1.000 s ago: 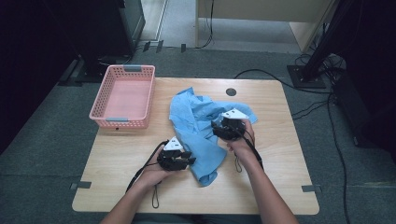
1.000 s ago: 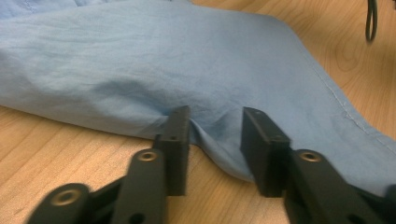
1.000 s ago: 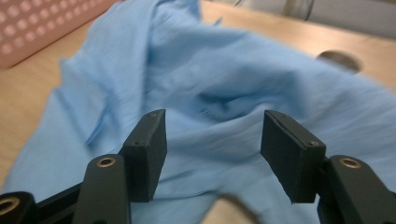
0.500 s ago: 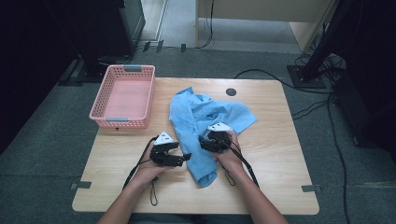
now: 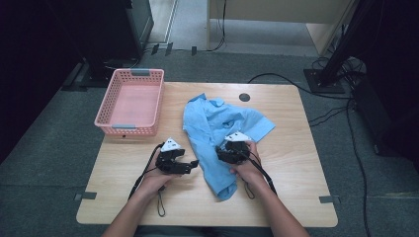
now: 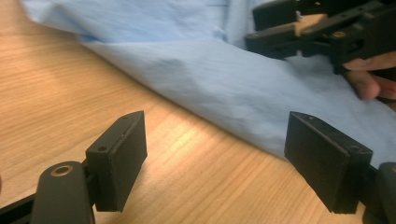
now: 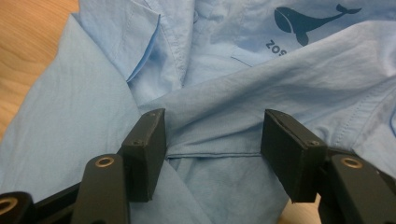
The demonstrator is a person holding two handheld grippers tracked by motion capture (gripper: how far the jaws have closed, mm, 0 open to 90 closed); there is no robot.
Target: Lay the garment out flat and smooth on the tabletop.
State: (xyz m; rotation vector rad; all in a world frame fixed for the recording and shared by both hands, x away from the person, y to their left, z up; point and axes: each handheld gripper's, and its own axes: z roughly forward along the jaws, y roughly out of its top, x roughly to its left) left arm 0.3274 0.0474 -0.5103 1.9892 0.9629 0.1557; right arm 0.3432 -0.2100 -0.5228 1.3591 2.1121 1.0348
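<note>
A light blue shirt (image 5: 222, 123) with a dark whale print lies crumpled on the middle of the wooden table (image 5: 296, 148). My left gripper (image 5: 190, 165) rests low at the shirt's left edge and points right. Its jaws have just been opening and stand open (image 6: 215, 163) over bare wood, nothing between them, the shirt's hem (image 6: 210, 79) just beyond. My right gripper (image 5: 223, 154) sits on the shirt's lower part. Its jaws are apart (image 7: 212, 140) with a raised fold of the shirt (image 7: 233, 84) running between them, the pads not pressing it.
A pink plastic basket (image 5: 131, 129) stands at the table's left rear corner. A round dark cable hole (image 5: 244, 97) sits near the far edge. Cables trail from both grippers toward the person. Bare wood lies right of the shirt and along the front.
The right hand came down and toward the person onto the shirt's lower part. The left gripper's jaws opened wide, and that hand stayed about where it was.
</note>
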